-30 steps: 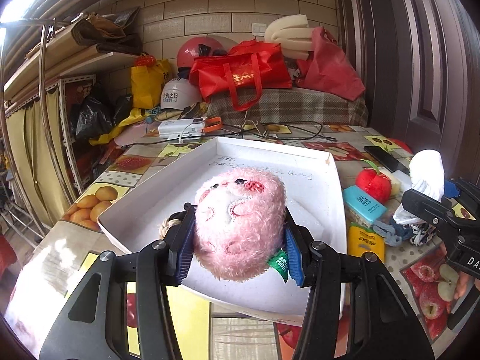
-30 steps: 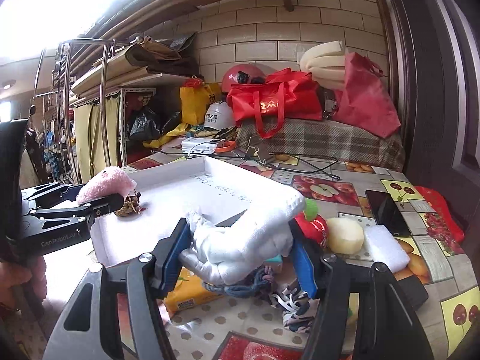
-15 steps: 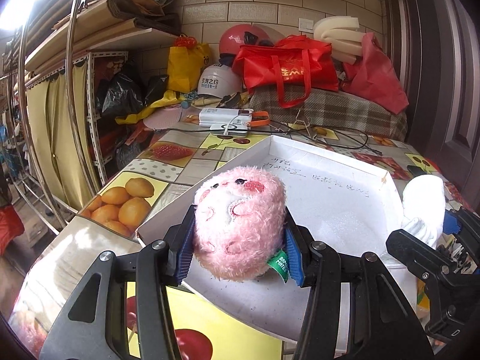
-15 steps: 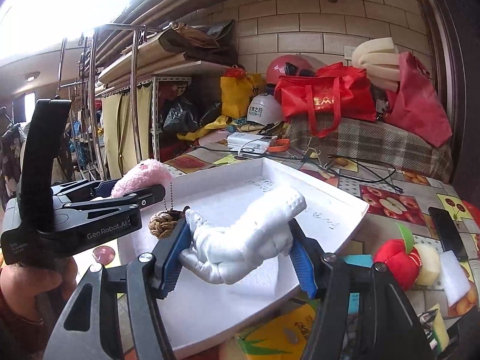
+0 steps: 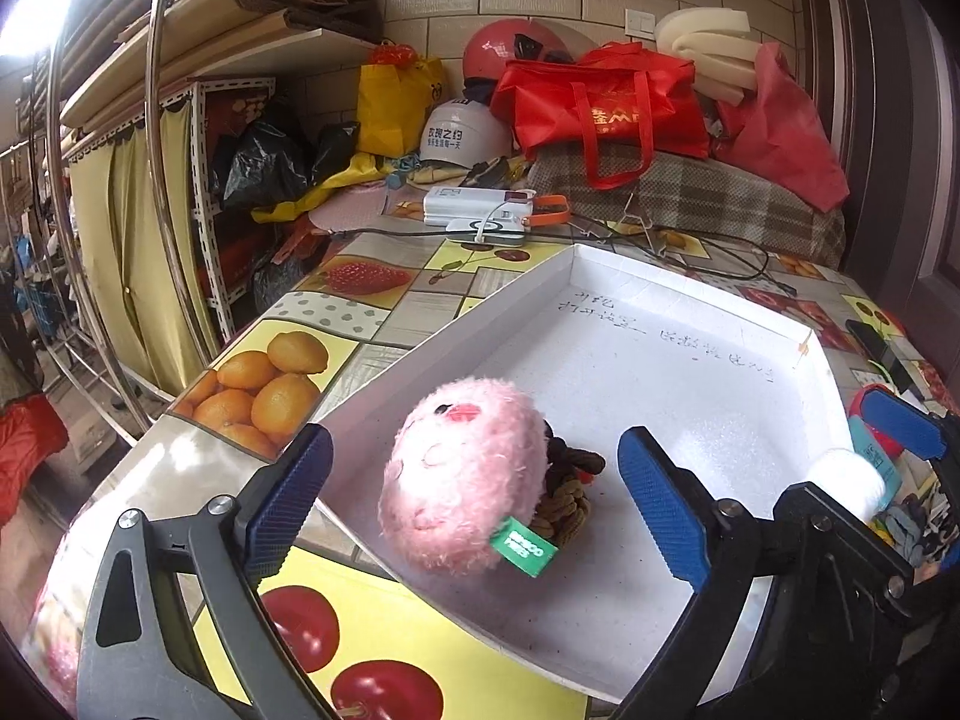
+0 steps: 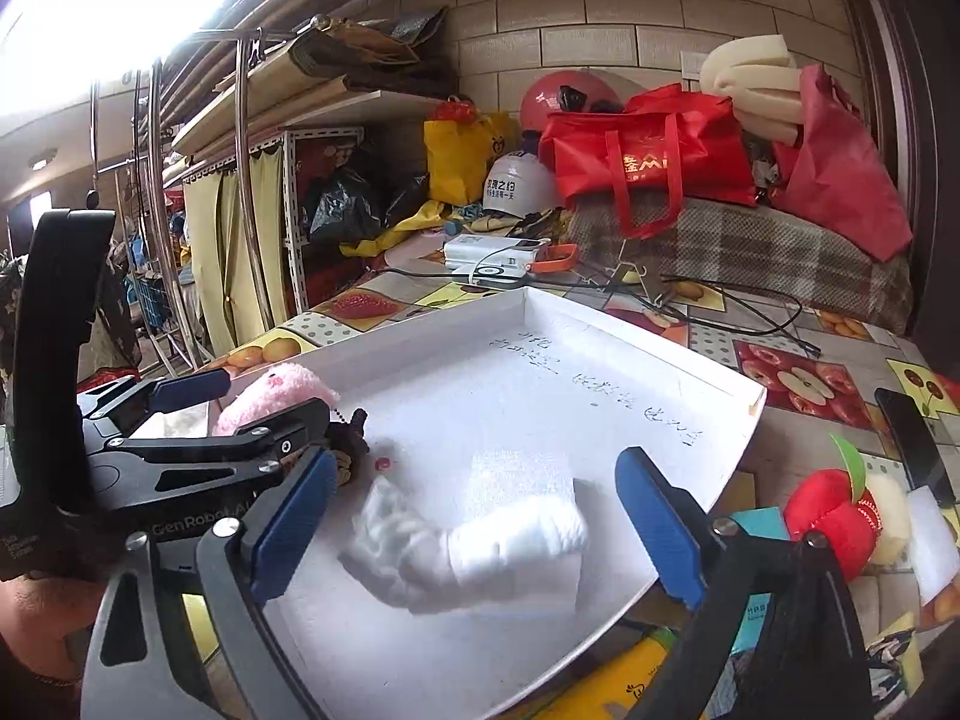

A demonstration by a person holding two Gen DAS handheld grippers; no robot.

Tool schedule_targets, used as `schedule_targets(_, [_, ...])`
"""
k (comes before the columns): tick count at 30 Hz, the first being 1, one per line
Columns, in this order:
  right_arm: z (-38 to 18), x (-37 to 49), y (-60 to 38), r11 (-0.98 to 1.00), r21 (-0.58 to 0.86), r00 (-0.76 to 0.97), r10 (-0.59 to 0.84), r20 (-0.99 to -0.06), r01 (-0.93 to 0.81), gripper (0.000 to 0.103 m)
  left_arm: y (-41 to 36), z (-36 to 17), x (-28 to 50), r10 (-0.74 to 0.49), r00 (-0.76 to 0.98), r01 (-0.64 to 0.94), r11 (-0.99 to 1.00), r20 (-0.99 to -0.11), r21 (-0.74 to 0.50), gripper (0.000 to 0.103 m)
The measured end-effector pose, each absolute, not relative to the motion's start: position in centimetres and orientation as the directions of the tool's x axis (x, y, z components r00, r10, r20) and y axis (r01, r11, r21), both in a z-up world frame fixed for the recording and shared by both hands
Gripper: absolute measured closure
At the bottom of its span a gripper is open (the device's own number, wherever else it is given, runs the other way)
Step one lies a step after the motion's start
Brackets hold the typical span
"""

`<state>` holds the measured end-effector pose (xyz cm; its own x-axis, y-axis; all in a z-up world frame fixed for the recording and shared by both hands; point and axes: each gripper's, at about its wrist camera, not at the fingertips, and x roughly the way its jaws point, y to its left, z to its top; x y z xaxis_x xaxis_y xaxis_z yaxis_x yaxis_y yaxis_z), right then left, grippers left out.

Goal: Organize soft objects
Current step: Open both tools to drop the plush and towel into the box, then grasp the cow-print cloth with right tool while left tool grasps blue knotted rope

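Both tongs are spread wide. The pink plush toy point(image 5: 462, 474) lies free between the left tongs point(image 5: 474, 498), the white soft toy point(image 6: 474, 546) between the right tongs point(image 6: 474, 528), both inside the white tray point(image 5: 690, 372).

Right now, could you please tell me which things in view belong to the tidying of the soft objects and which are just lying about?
Part of the job:
- pink plush toy, lying in the white tray
- white soft toy, also in the tray
- red plush apple, on the table beside the tray
- left gripper and right gripper, both open

Just lying about:
- red bag
- white helmet
- power bank
- phone
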<state>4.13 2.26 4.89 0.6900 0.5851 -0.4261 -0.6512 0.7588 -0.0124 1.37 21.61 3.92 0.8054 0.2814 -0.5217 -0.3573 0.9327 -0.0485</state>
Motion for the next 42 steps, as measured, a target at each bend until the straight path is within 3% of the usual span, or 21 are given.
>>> schedule_targets(6, [5.2,3.9,1.7,0.766,-0.006,0.709,0.591,-0.384,-0.643,0.000,21.6,4.1,0.7,0.304,0.816,-0.377,0.925,-0.491,-0.054,0.000])
schedule_targets(15, [5.4,0.3,-2.0,0.765,-0.092,0.748,0.586,-0.311,-0.637,0.000,19.4,5.4,-2.7,0.323,0.882,-0.357,0.933,-0.343,-0.040,0.000])
schedule_targets(24, [5.4,0.0,-10.7,0.841,-0.010,0.788,0.502,-0.357,-0.541,0.000,12.3,5.8,-4.5,0.075,0.935,-0.081,0.997,-0.347,-0.001,0.000])
schedule_targets(31, [4.5,1.7,-16.2,0.865,0.024,0.753,0.450,-0.479,-0.501,0.001,6.4,5.5,-4.1,-0.152,0.890,0.193,0.980,-0.430,0.053,0.000])
schedule_targets(34, [4.1,2.3,-15.7,0.849,0.002,0.726,0.454,-0.516,-0.528,0.014,5.6,5.4,-4.0,-0.178,0.876,0.226,0.973,-0.448,0.056,0.000])
schedule_targets(36, [3.8,2.6,-14.7,0.835,-0.040,0.717,0.445,-0.537,-0.548,0.030,5.5,5.3,-3.7,-0.191,0.864,0.241,0.969,-0.466,0.050,0.000])
schedule_targets(42, [2.4,4.5,-12.3,0.818,-0.144,0.699,0.367,-0.614,-0.556,0.039,4.2,4.9,-2.8,-0.240,0.829,0.292,0.956,-0.504,0.025,0.000])
